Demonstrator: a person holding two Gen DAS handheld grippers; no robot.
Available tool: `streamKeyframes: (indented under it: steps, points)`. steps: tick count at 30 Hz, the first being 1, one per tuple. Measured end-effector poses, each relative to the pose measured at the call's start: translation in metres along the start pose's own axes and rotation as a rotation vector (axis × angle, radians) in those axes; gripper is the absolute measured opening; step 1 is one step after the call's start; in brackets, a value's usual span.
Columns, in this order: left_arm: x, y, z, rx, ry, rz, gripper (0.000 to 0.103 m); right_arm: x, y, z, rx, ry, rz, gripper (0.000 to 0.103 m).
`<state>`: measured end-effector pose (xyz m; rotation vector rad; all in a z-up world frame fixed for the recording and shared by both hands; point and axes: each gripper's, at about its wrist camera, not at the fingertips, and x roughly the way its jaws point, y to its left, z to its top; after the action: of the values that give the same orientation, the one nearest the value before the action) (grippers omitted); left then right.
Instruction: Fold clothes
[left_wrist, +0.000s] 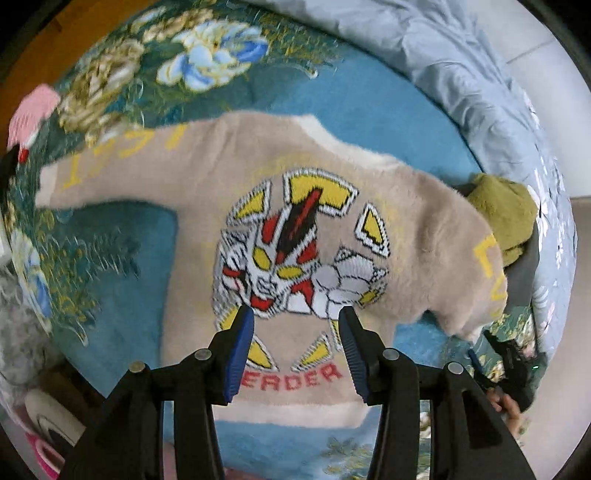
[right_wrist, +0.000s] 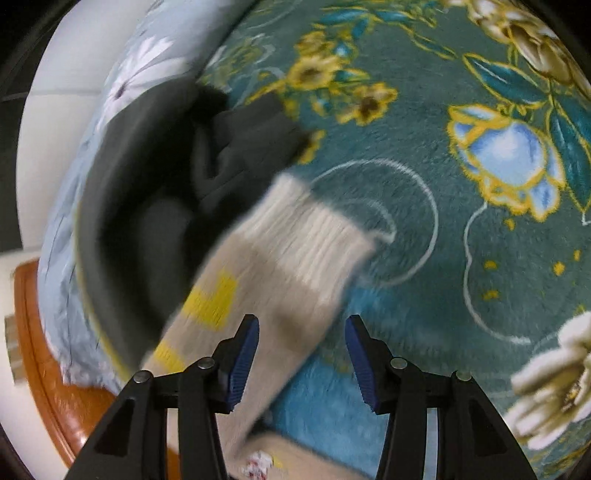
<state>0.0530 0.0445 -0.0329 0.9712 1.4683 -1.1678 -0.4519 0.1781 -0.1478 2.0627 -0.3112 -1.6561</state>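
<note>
A beige fuzzy sweater (left_wrist: 207, 206) with a red, yellow and white robot face and red letters lies spread flat on a teal floral blanket (left_wrist: 332, 92). My left gripper (left_wrist: 296, 317) is open and empty, hovering over the sweater's lower front. In the right wrist view, the sweater's sleeve (right_wrist: 258, 295) with a white ribbed cuff (right_wrist: 314, 240) lies on the blanket (right_wrist: 480, 258). My right gripper (right_wrist: 303, 326) is open and empty just above the sleeve, near the cuff. The right gripper also shows in the left wrist view (left_wrist: 513, 365) beside the sleeve end.
A dark grey garment (right_wrist: 166, 177) and an olive green garment (left_wrist: 506, 214) lie bunched next to the sleeve. A pale blue flowered quilt (left_wrist: 461, 74) is heaped along the bed's edge. A wooden bed frame (right_wrist: 40, 350) borders it. Pink items (left_wrist: 33, 114) lie at the left.
</note>
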Motion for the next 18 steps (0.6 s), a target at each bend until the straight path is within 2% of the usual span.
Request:
streamKeyframes:
  steps: [3, 7, 9, 11, 12, 13, 18]
  points:
    - [0.005, -0.005, 0.001, -0.010, 0.013, 0.012, 0.049, 0.014, -0.013, 0.008, 0.079, -0.016, -0.011, 0.050]
    - [0.010, -0.007, 0.003, -0.008, 0.023, 0.035, 0.049, 0.022, -0.015, 0.013, 0.097, -0.033, -0.001, 0.047]
    - [0.012, -0.007, 0.004, -0.021, 0.031, 0.037, 0.049, 0.022, -0.014, 0.015, 0.100, -0.043, 0.000, 0.034]
    - [0.012, -0.008, 0.003, -0.028, 0.038, 0.030, 0.049, 0.022, -0.014, 0.017, 0.122, -0.046, 0.013, 0.030]
    - [0.012, -0.009, 0.003, -0.031, 0.041, 0.026, 0.049, 0.022, -0.014, 0.017, 0.137, -0.048, 0.029, 0.020]
    - [0.011, -0.009, 0.003, -0.031, 0.041, 0.022, 0.049, 0.023, -0.014, 0.019, 0.151, -0.049, 0.042, 0.016]
    - [-0.002, -0.009, 0.001, -0.031, 0.020, -0.002, 0.049, 0.011, 0.000, 0.019, 0.121, -0.058, 0.084, 0.010]
